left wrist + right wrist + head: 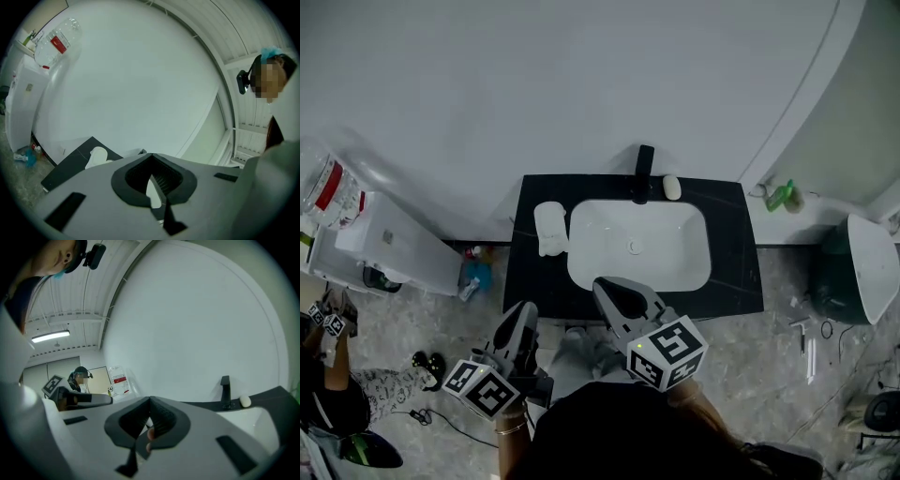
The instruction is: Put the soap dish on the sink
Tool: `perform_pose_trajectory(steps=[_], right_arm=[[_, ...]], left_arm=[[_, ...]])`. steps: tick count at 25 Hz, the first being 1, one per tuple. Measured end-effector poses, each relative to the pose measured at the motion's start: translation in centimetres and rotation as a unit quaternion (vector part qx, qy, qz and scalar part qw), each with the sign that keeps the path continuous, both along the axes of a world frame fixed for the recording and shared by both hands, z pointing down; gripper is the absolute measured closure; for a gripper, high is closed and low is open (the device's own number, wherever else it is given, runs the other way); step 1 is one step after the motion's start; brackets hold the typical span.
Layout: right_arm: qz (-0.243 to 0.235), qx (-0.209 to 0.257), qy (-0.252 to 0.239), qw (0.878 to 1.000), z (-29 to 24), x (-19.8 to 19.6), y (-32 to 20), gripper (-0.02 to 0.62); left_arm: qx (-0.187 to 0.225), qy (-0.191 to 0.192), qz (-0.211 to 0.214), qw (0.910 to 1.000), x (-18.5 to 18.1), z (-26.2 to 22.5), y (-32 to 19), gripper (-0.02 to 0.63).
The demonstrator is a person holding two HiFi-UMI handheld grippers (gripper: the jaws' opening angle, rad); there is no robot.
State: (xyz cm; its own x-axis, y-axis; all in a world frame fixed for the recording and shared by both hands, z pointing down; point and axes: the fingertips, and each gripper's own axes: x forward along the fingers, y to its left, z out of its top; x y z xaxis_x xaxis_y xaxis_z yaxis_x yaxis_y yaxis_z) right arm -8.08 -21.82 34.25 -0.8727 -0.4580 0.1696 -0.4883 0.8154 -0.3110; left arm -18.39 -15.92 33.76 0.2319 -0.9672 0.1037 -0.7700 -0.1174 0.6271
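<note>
A white oblong thing (pixel 549 228), which looks like the soap dish, lies on the black counter (pixel 736 253) just left of the white basin (pixel 675 272); the left gripper view shows it too (pixel 97 156). A black faucet (pixel 643 172) stands at the back with a white oval soap (pixel 672 187) beside it. My left gripper (pixel 525 314) is shut and empty, in front of the counter's near left corner. My right gripper (pixel 607 289) is shut and empty at the counter's front edge, over the basin's near rim. Both point towards the wall.
A white cabinet (pixel 394 244) with a large water bottle (pixel 323 187) stands at the left, a blue bottle (pixel 473 277) on the floor beside it. A green bottle (pixel 781 195) sits on the right ledge, by a dark bin (pixel 853 272). Another person (pixel 328 375) is at the far left.
</note>
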Motion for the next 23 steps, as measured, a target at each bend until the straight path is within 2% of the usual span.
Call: perform_pose_trajectory(steps=[9, 23], right_arm=[[-0.003, 0.000, 0.014, 1.000, -0.1, 0.8, 0.0, 0.577], [-0.010, -0.015, 0.026, 0.999, 0.9, -1.0, -2.7, 0.577]], left_arm=[[-0.006, -0.001, 0.009, 0.9999, 1.5, -0.3, -0.1, 0.603], [-0.028, 0.012, -0.003, 0.9995, -0.8, 1.0, -2.5, 0.603]])
